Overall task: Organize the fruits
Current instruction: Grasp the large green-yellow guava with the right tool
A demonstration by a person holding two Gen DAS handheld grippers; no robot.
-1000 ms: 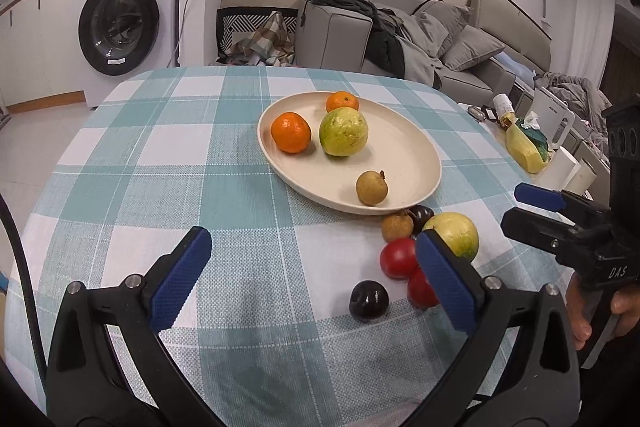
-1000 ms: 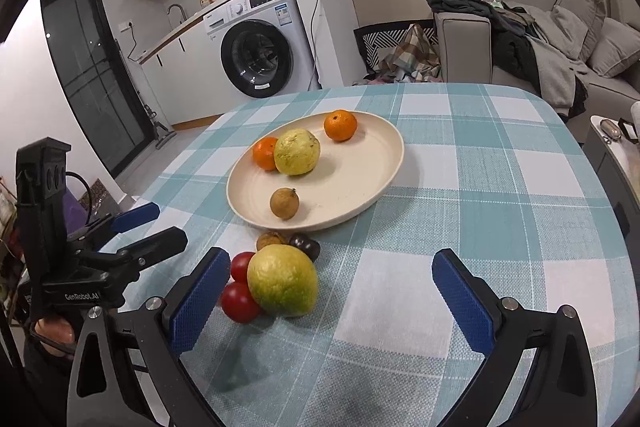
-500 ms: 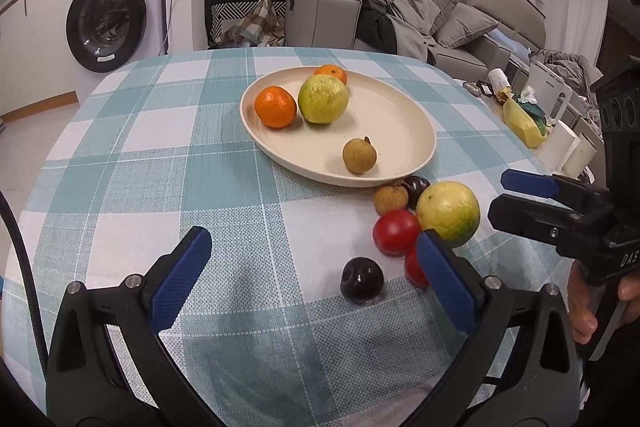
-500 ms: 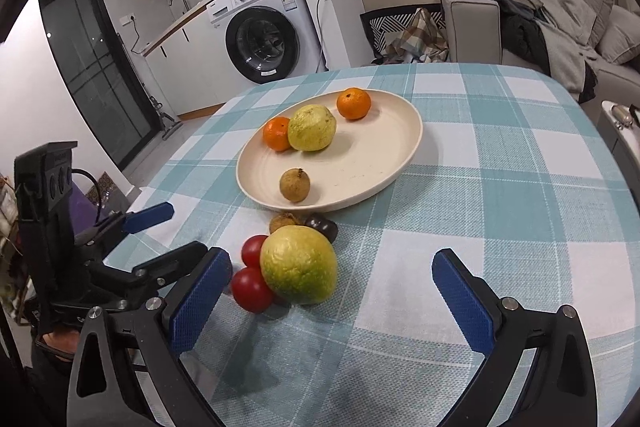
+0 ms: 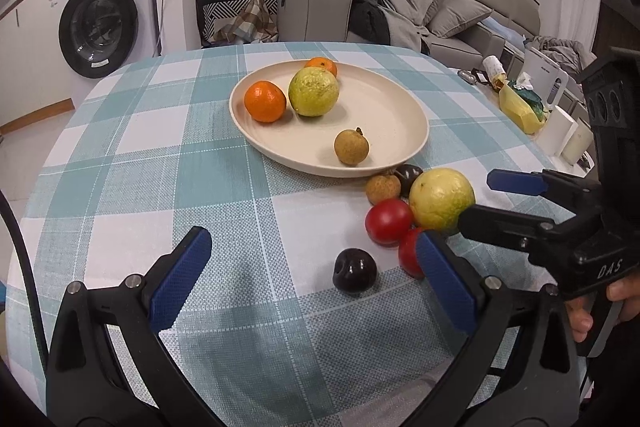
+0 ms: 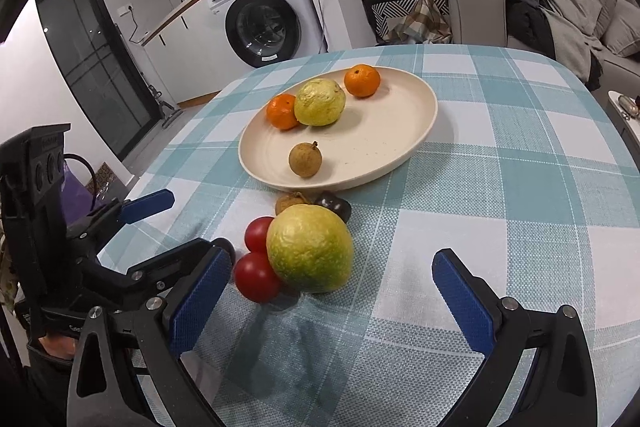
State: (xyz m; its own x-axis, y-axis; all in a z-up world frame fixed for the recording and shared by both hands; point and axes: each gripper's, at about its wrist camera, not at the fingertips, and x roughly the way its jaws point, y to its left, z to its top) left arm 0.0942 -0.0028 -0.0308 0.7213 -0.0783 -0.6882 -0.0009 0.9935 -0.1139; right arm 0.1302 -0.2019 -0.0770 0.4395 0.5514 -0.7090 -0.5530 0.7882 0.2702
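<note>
A cream plate (image 5: 384,107) (image 6: 408,131) on the checked tablecloth holds two oranges (image 5: 265,101), a yellow-green guava (image 5: 313,92) (image 6: 320,102) and a brown longan (image 5: 351,147) (image 6: 305,159). In front of the plate lie a second guava (image 5: 442,199) (image 6: 310,247), two red tomatoes (image 5: 388,221) (image 6: 256,277), a longan (image 5: 383,188) and two dark plums (image 5: 355,270). My left gripper (image 5: 316,283) is open, just short of the near plum. My right gripper (image 6: 336,291) is open, with the loose guava just ahead of its jaws.
The table's edge curves close on the right, with small items on a side table (image 5: 520,103) beyond. A washing machine (image 5: 104,11) and a sofa with clothes (image 5: 360,7) stand behind the table.
Both grippers have moved forward toward the loose fruit in front of the plate. Both stay open and empty.
</note>
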